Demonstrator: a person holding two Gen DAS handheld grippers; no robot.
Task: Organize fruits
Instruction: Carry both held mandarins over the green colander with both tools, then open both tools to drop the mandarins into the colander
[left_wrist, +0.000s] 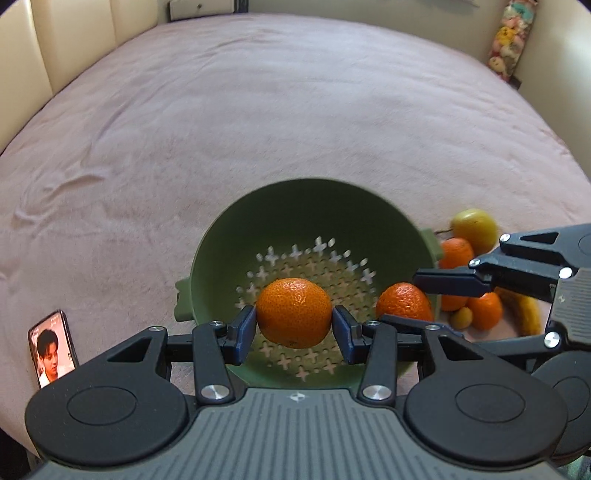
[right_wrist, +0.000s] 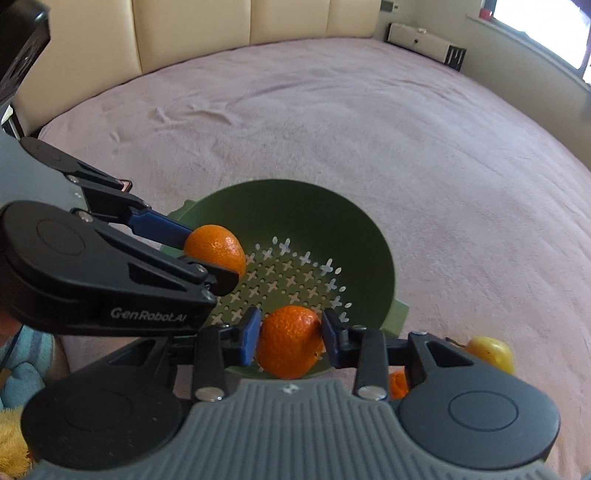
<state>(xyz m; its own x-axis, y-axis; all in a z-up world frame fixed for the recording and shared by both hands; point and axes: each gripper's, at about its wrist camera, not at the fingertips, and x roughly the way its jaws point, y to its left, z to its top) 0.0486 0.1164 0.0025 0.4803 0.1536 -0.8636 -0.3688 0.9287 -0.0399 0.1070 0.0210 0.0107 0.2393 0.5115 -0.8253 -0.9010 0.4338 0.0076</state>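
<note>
**A:** What does the left wrist view show?

**B:** My left claw (left_wrist: 294, 325) grips a tangerine (left_wrist: 294, 312) above the green colander (left_wrist: 314, 206), which sits on the pink bed (left_wrist: 258, 110). The colander is empty, so nothing is sorted yet. My right claw (left_wrist: 400, 297) holds a second tangerine (left_wrist: 402, 304) over the colander's right rim. Beyond that rim lie more tangerines (left_wrist: 456, 253), a yellow pear (left_wrist: 474, 225) and a banana (left_wrist: 524, 314).

**A:** And the right wrist view?

**B:** My right claw (right_wrist: 290, 338) pinches its tangerine (right_wrist: 290, 341), bright orange with dimpled skin, over the colander's (right_wrist: 295, 206) near edge. My left claw (right_wrist: 216, 254) holds its tangerine (right_wrist: 216, 245) over the colander's left side. I judge both ready to drop.
</note>
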